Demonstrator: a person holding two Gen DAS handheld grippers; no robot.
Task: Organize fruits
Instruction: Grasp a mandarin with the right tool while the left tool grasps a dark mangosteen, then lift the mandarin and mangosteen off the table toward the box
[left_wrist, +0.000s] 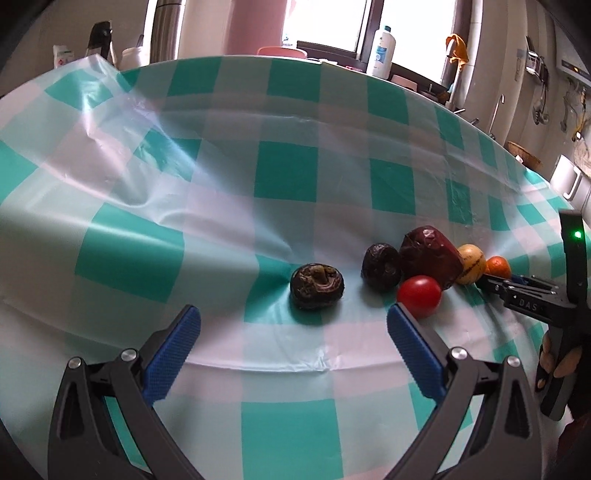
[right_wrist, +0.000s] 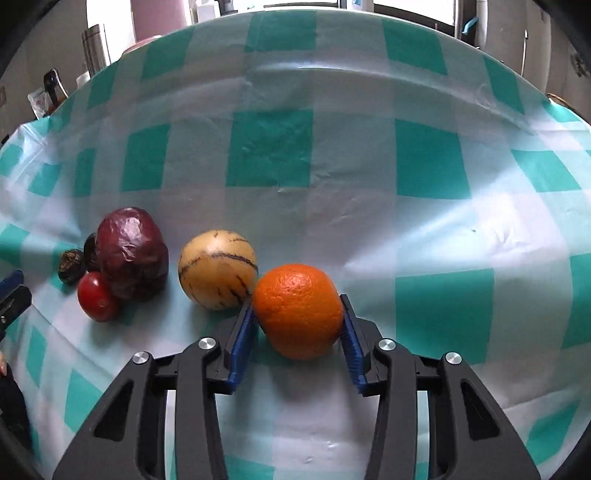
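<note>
Where blue ribbed jaws clamp, round pebbled orange (right_wrist: 298, 310).

low wrist views, shared fruit row (left_wrist: 424, 269)

Background only: table is covered by a teal-and-white checked plastic tablecloth (left_wrist: 288, 177), glossy and creased, with a raised fold at upper left of the left wrist view. Beyond its far edge, top centre, a bright window (left_wrist: 325, 22) with a pink curtain or column (left_wrist: 251, 26) to its left. White plastic bottle with a blue cap (left_wrist: 382, 51) on the sill, upper right. Orange cloth (left_wrist: 458, 46) hangs further right. Faucet (left_wrist: 496, 110) and hanging utensils (left_wrist: 539, 110) along the right wall (small, distorted). Steel cylinder (right_wrist: 96, 44), probably a flask, upper left of the right wrist view.
</note>
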